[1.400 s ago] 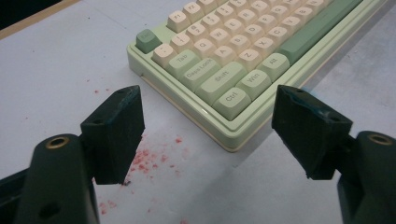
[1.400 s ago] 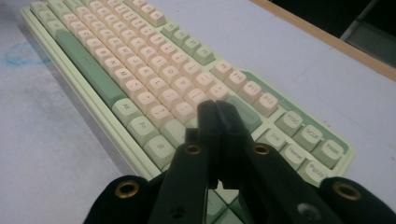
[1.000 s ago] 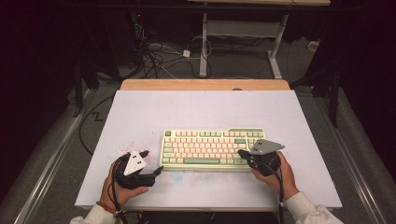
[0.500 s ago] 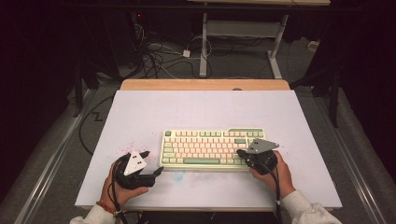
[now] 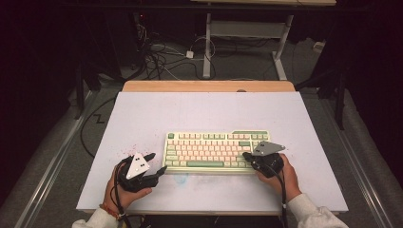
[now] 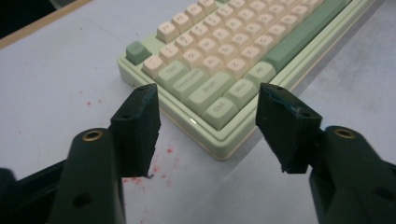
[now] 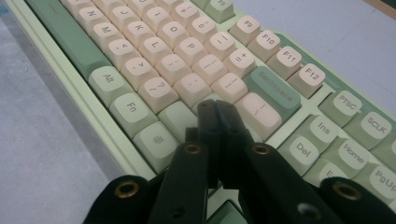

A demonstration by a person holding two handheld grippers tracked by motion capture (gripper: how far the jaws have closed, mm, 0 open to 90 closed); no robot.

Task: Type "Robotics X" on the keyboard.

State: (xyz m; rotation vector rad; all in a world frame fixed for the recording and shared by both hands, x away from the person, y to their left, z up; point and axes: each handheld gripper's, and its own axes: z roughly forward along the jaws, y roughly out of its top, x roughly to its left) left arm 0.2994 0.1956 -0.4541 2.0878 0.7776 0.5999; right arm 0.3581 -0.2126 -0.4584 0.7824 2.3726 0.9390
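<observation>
Keyboard [image 5: 216, 151] on tabletop [image 5: 204, 111]: our right gripper [image 7: 217, 109] pressed together over its right-hand keys, left gripper [image 6: 205, 116] spread, just been closing, nothing between.

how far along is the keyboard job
Early. The keyboard sits flat on the table. The right tool, shut, rests its tips over keys near Backspace. The left tool is open off the Ctrl corner, jaws just closing, nothing between them. No grip yet.

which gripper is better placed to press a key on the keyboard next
Right, probably. The right gripper has its jaws shut into one narrow tip over the keyboard, near its right-hand keys. The left gripper sits off the keyboard's left corner, jaws apart and just closing on nothing.
</observation>
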